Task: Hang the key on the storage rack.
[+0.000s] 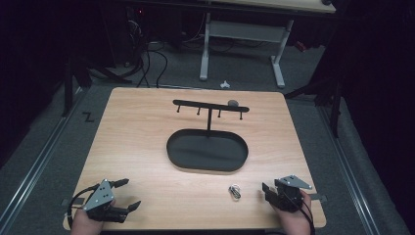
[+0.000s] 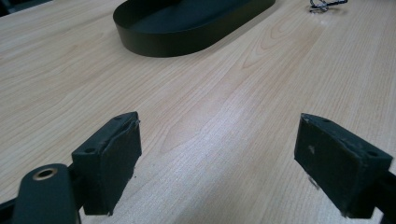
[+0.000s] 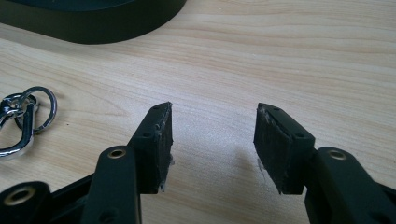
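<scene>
A silver carabiner with key rings (image 1: 235, 191) lies on the wooden table near its front edge, just left of my right gripper (image 1: 266, 192). In the right gripper view the carabiner (image 3: 23, 120) rests left of the open, empty right gripper (image 3: 213, 122). Behind it stands a black oval tray (image 1: 171, 155) with a T-shaped hook stand (image 1: 210, 107) rising from its far side. My left gripper (image 1: 132, 192) sits at the front left corner. The left gripper (image 2: 219, 133) is wide open over bare wood, with the tray (image 2: 187, 39) and the carabiner (image 2: 324, 4) farther off.
A small grey round object (image 1: 233, 103) sits by the right end of the stand's bar. The wooden table (image 1: 137, 127) is bare around the tray. A white-legged desk (image 1: 242, 34) and cables stand on the floor beyond the table's far edge.
</scene>
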Tool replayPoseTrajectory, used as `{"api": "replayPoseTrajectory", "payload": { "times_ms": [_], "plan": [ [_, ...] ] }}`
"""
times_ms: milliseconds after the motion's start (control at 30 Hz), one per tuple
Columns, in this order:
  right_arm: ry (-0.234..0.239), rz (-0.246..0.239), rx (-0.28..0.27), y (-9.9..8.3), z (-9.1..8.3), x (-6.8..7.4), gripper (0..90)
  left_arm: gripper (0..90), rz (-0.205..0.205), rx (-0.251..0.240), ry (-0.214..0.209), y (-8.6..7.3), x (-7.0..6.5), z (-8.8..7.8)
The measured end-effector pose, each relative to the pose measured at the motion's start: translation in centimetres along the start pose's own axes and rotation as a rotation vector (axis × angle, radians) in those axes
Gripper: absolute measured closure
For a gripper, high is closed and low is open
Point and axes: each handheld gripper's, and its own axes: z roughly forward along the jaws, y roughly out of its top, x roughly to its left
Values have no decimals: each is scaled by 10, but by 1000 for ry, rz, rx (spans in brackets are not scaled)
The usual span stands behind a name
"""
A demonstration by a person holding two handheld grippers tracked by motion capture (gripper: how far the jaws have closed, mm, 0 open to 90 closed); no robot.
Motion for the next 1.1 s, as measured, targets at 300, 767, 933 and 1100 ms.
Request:
{"api": "replayPoseTrajectory", "payload": {
  "times_ms": [300, 767, 933, 1100],
  "plan": [
    [27, -39, -24, 2, -1, 3, 422, 153, 0, -3, 1, 0, 0, 0],
    [73, -86, -28, 8, -5, 24, 370, 153, 0, -2, -3, 0, 0, 0],
    [90, -125, -6, 10, -6, 34, 378, 153, -1, -2, -2, 0, 0, 0],
    [102, -145, -14, 12, -7, 42, 361, 153, 0, -2, -2, 0, 0, 0]
  ]
}}
